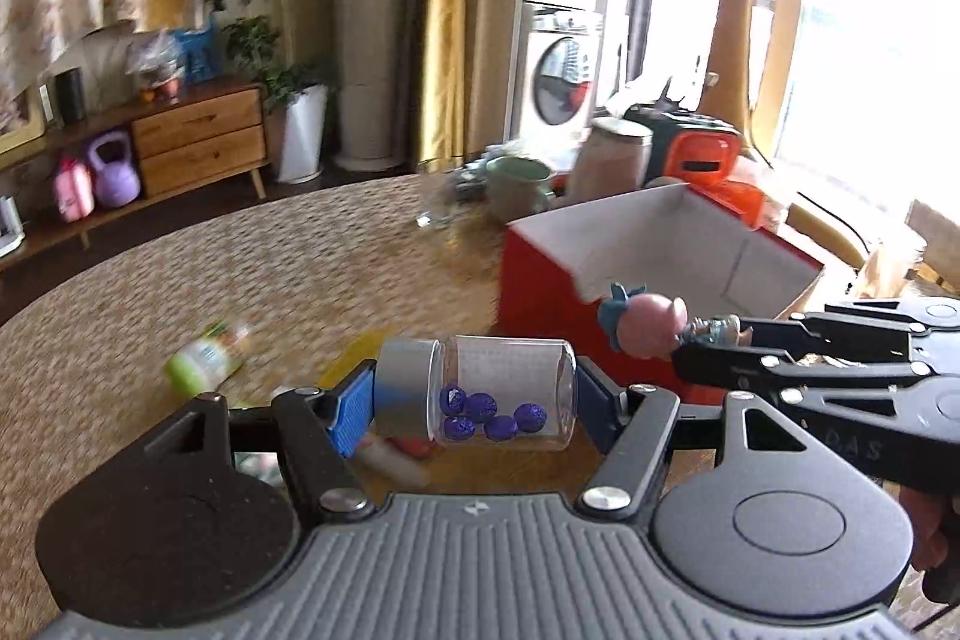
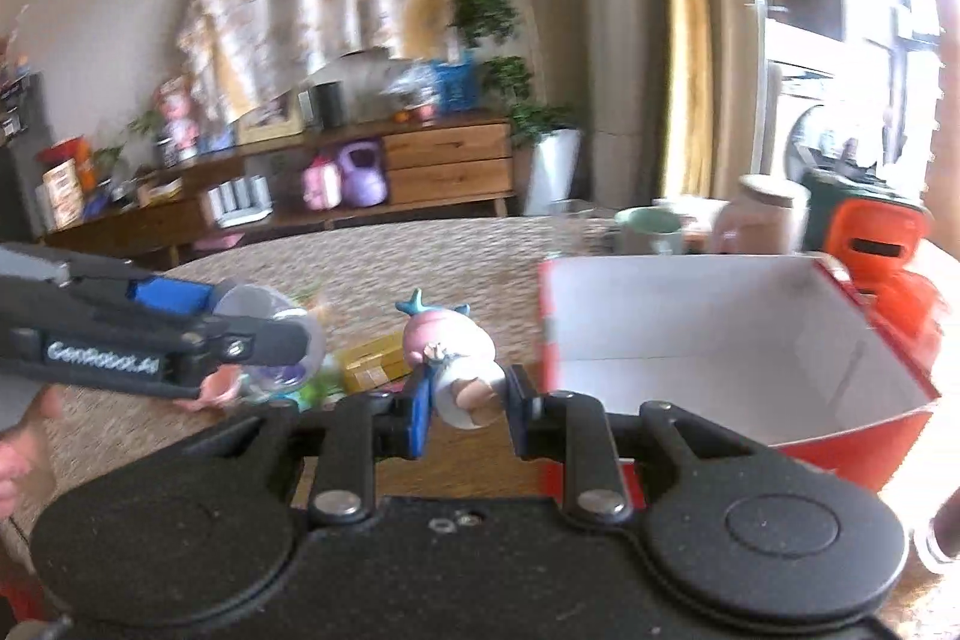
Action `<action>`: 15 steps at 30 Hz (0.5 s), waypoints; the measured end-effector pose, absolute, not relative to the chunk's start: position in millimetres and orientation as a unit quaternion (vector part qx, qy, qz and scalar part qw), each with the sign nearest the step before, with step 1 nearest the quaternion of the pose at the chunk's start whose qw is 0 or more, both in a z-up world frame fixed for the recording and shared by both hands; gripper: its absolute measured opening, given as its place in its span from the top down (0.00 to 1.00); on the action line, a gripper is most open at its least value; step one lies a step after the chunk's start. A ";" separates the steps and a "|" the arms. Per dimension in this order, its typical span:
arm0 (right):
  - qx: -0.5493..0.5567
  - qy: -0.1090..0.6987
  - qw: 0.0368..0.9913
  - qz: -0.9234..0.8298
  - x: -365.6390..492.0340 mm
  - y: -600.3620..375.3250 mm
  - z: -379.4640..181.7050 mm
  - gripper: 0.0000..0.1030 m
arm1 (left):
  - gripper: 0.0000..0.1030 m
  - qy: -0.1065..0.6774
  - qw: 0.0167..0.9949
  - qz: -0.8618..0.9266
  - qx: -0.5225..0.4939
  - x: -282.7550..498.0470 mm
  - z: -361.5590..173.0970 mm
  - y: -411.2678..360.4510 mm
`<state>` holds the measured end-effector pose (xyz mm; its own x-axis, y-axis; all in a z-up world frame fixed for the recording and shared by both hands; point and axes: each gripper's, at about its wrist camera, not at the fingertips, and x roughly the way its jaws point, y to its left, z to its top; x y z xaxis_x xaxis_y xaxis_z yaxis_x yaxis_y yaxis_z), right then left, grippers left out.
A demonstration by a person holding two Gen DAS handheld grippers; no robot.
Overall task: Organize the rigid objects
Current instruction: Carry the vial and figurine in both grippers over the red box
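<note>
The clear jar (image 1: 504, 394), lying crosswise with five blue balls inside, is pinched end to end in the left claw (image 1: 474, 400), while the right claw (image 2: 465, 400) pinches one pink figurine (image 2: 447, 346). The open red box (image 2: 720, 340), one only, sits on the bench (image 1: 180, 280) just ahead and right of both, nearer the right claw.

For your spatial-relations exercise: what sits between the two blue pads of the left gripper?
A clear plastic jar with a grey lid, lying sideways and holding dark blue beads, is clamped between them, seen in the left wrist view.

Blown-out window (image 1: 870, 40) glare; motion blur
</note>
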<state>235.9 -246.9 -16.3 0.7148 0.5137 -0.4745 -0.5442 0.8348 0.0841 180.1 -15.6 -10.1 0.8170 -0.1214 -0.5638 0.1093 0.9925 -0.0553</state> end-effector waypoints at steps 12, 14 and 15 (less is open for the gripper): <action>-0.032 0.261 0.944 0.198 285.6 -313.9 -28.2 0.76 | 0.34 0.313 0.940 -0.127 0.055 256.1 -3.1 -103.5; -0.036 0.268 0.944 0.188 295.3 -323.0 -31.1 0.77 | 0.34 0.318 0.937 -0.132 0.067 269.3 -6.0 -117.7; -0.036 0.272 0.944 0.184 298.6 -326.8 -32.2 0.76 | 0.34 0.320 0.935 -0.133 0.073 277.4 -8.4 -125.6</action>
<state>298.6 -326.8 -32.2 0.7845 0.3274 -0.5267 -0.3670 0.9297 0.0312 277.4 -125.6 -8.4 0.7592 -0.2019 -0.6188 0.2955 0.9540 0.0513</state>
